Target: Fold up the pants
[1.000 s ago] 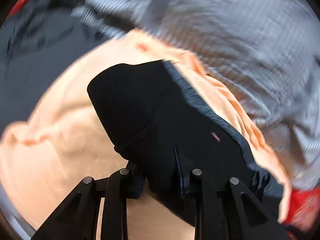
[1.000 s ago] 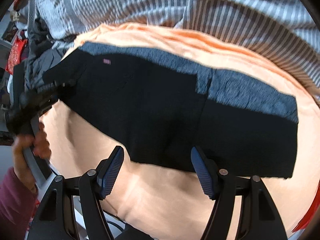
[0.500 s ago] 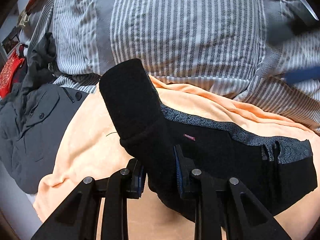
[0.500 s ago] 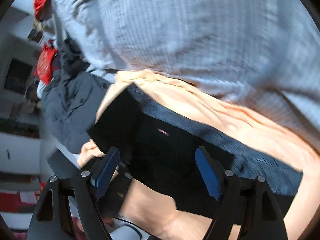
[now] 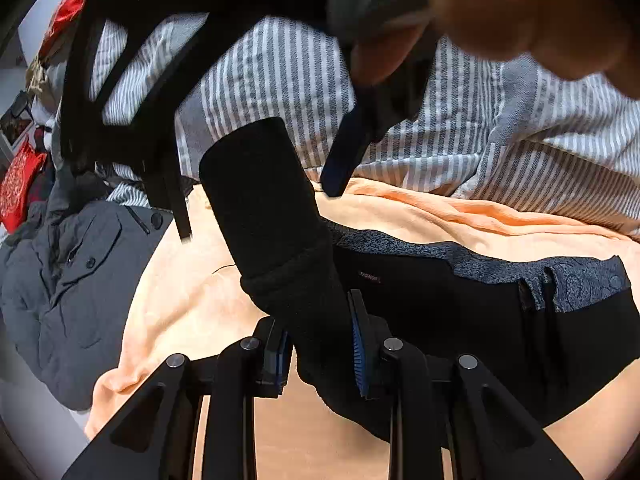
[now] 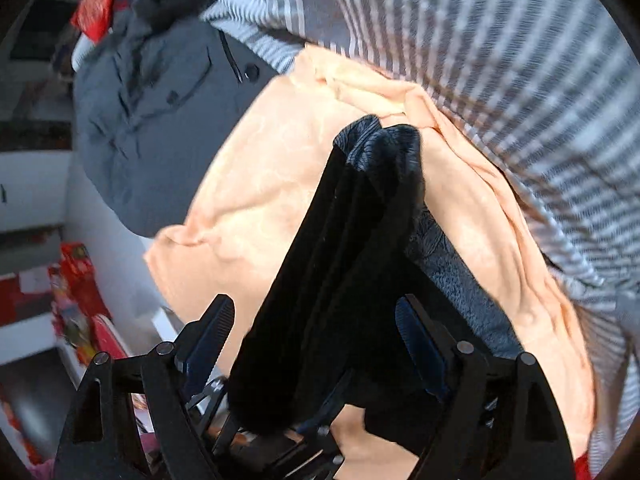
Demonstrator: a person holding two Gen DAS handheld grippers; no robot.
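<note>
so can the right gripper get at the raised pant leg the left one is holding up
Probably yes: the right gripper, jaws just opened wide, already straddles the raised pant leg without pressing it. The left gripper clamps it lower down, leaving the upper part free.

My work surface is a bed, spread with a peach-orange blanket [image 5: 460, 220]. On that blanket lie the black pants [image 5: 460, 300], grey patterned waistband toward the far side. Behind the blanket bunches a grey-and-white striped duvet [image 5: 540, 140]. Left of the blanket, touching its edge, lies a grey jacket [image 5: 72, 280].
</note>
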